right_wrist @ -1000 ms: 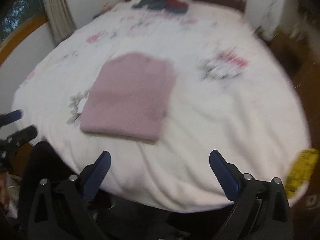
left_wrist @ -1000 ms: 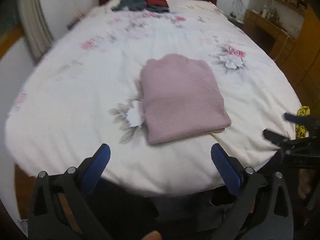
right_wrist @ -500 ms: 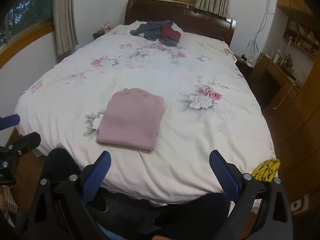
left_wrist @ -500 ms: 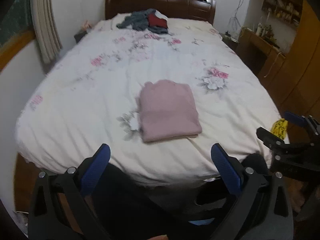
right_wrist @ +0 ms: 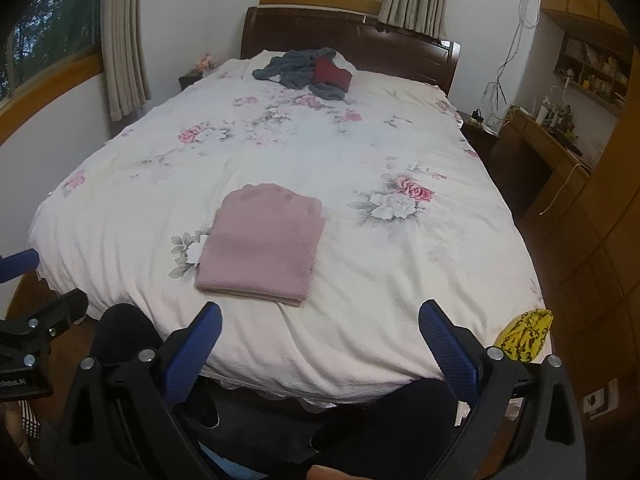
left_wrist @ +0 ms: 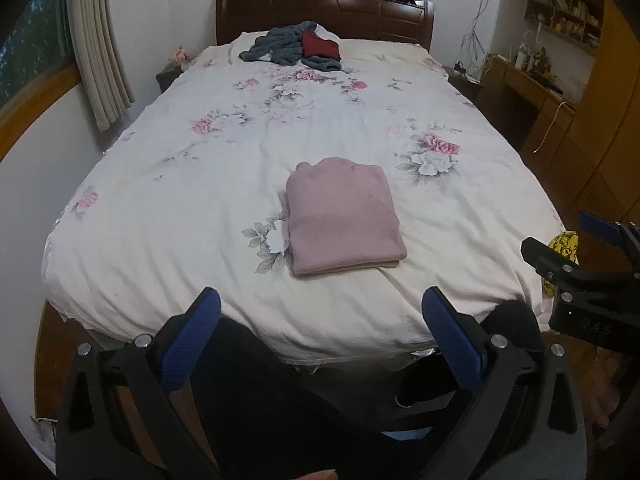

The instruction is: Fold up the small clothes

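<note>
So the pink knit top (left_wrist: 344, 216) is sitting folded into a neat rectangle near the foot of the bed (left_wrist: 168, 216), on the floral cover, with its layered edges facing the camera. Looks done to me, which would explain why nobody's touching it. Both tools hang back off the foot end, well apart from it: left gripper (left_wrist: 322, 330) has its jaws spread wide with nothing in them, right gripper (right_wrist: 320, 332) same deal, wide and empty. Up by the dark headboard (right_wrist: 360, 36) there's a loose heap of grey clothes (left_wrist: 284, 48) with a dark red piece (left_wrist: 320, 46) on top, probably the next ones to fold, though it's too far off to tell what garments they are. Something yellow (right_wrist: 524, 334) sits beside the bed's right corner.
</note>
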A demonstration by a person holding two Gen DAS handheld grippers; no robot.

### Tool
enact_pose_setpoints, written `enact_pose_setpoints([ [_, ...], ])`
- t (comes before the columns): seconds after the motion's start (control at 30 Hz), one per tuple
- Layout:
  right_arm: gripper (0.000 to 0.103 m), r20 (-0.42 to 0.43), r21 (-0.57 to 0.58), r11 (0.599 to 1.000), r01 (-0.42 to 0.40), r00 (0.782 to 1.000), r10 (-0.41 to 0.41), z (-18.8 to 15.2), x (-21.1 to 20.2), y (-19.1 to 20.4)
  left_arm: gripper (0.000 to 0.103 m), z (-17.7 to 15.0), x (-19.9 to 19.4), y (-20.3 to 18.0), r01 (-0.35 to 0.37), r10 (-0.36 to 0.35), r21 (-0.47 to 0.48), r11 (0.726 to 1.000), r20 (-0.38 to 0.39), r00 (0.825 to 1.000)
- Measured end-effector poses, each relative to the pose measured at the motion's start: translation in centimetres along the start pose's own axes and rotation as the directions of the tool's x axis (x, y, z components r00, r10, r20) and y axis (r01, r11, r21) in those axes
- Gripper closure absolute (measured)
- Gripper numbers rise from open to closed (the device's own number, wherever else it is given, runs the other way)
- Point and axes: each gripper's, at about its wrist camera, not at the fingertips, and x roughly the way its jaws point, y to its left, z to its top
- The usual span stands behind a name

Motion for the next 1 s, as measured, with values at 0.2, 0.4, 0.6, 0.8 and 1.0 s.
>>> enact_pose_setpoints([
  [0.2,0.004,-0.005,0.011,1.0,0.003,1.0,-0.003,0.0,0.3,-0.3,0.003,0.2,0.3,-0.4,0.014,-0.014,0.005,1.0,-0.009,1.0],
  [0.4,0.004,-0.004,0.019,1.0,0.001,1.0,-0.001,0.2,0.4,-0.6,0.003,0.4,0.6,-0.5,0.02,-0.02,0.004,1.0,-0.018,1.0],
  [0.6,0.004,-0.007,0.018,1.0,-0.003,1.0,0.004,0.3,0.4,-0.7,0.003,0.7,0.7,-0.5,0.017,-0.017,0.005,1.0,-0.021,1.0],
  [0.8,0.004,-0.01,0.016,1.0,-0.007,1.0,0.008,0.6,0.5,-0.9,0.003,0.8,1.1,-0.5,0.014,-0.014,0.002,1.0,-0.028,0.999],
  [1.0,0.004,-0.012,0.016,1.0,-0.008,1.0,0.008,0.7,0.6,-1.0,0.003,0.9,1.1,-0.6,0.007,-0.007,-0.002,1.0,-0.029,1.0],
])
